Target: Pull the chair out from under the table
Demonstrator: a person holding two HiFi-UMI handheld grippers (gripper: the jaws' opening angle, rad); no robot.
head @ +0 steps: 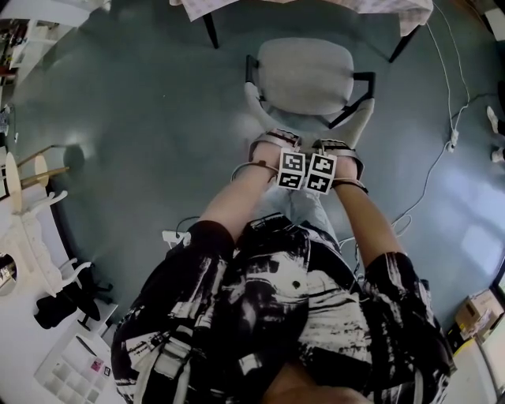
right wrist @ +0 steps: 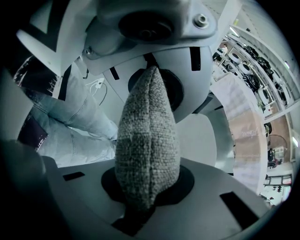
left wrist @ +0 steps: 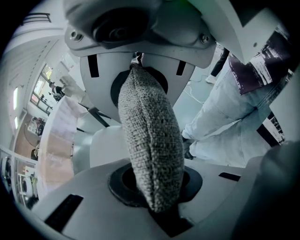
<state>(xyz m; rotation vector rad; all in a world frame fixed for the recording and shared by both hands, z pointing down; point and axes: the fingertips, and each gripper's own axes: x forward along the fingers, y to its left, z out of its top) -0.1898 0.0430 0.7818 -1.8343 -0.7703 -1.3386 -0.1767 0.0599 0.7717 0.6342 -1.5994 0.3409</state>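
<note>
In the head view a chair with a grey seat [head: 306, 75] stands on the blue-grey floor just in front of the table [head: 237, 6], whose pale cloth hangs at the top edge. My left gripper [head: 274, 148] and right gripper [head: 341, 154] sit side by side at the top of the chair's backrest [head: 253, 104], both pointing steeply down. In the left gripper view the jaws are shut on a fold of the grey woven backrest fabric [left wrist: 150, 140]. The right gripper view shows the same grip on the fabric [right wrist: 146, 145].
Black table legs [head: 211, 33] stand beyond the chair. White cables and a power strip [head: 453, 142] lie on the floor at the right. A white desk [head: 31, 245] runs along the left, with a dark object [head: 67, 301] beside it. The person's jeans [left wrist: 225, 122] are close behind the backrest.
</note>
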